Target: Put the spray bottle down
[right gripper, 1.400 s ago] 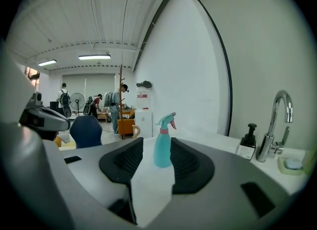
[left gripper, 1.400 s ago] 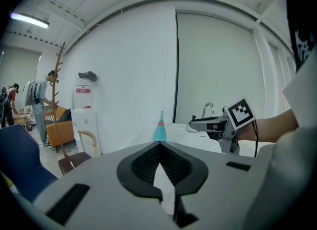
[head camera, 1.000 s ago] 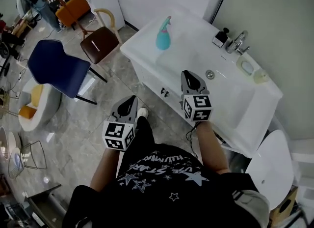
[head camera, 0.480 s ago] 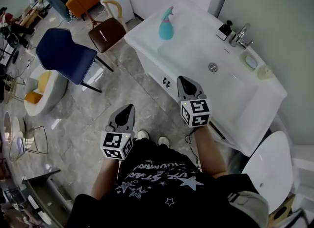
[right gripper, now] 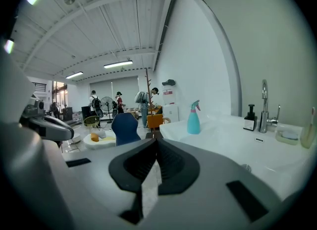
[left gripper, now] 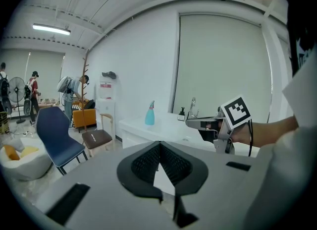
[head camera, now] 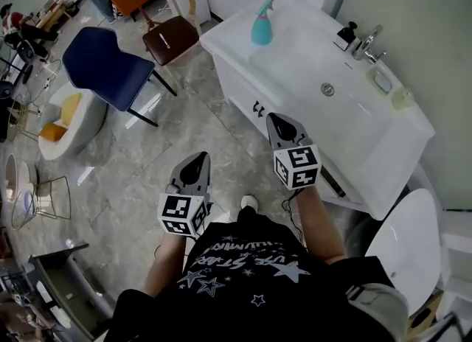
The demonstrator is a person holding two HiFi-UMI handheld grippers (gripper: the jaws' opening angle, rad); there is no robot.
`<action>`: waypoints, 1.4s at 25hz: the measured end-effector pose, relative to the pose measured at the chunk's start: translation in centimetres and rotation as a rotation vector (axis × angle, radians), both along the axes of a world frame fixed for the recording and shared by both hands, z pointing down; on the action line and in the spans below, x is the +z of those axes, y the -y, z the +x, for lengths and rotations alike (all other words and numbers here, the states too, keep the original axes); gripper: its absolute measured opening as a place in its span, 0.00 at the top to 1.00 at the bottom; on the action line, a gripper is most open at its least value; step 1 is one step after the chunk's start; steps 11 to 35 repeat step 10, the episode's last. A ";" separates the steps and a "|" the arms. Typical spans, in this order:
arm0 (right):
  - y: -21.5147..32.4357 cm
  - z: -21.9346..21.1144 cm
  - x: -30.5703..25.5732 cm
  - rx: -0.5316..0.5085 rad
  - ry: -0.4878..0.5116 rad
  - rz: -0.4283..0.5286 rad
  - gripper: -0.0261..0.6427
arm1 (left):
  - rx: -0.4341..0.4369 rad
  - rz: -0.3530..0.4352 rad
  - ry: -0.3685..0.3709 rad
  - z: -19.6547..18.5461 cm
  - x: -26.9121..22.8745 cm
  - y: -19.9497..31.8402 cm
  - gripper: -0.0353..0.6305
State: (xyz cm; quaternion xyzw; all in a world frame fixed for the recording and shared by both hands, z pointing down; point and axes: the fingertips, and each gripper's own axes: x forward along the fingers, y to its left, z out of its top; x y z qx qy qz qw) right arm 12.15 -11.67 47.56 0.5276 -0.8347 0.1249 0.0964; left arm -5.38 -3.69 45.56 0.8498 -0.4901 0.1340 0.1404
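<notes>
Teal plastic spray bottle with pink trigger [head camera: 262, 25]: upright at the far corner of the white washbasin counter [head camera: 299, 64], touching nothing else, seemingly set down already. Left gripper [head camera: 198, 158] and right gripper [head camera: 279, 121]: both shut and empty, in front of the counter, well apart from the bottle. Best to steer clear of the counter edge and avoid nudging the bottle; no regrasp needed.

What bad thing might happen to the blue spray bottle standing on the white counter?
The tall, narrow turquoise plastic spray bottle stands near the far end of the white sink counter; a bump might topple it onto the grey tiled floor. Both the left gripper and right gripper are shut, empty and apart from it, so neither would catch it.
</notes>
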 end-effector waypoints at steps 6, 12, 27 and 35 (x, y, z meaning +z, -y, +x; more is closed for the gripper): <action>-5.0 -3.3 -0.6 -0.032 -0.027 0.004 0.94 | -0.036 -0.032 -0.046 -3.9 0.6 -6.0 0.92; -9.1 -6.1 -1.6 -0.038 -0.037 0.023 0.94 | -0.045 -0.025 -0.050 -7.3 0.2 -9.3 0.92; -9.1 -6.1 -1.6 -0.038 -0.037 0.023 0.94 | -0.045 -0.025 -0.050 -7.3 0.2 -9.3 0.92; -9.1 -6.1 -1.6 -0.038 -0.037 0.023 0.94 | -0.045 -0.025 -0.050 -7.3 0.2 -9.3 0.92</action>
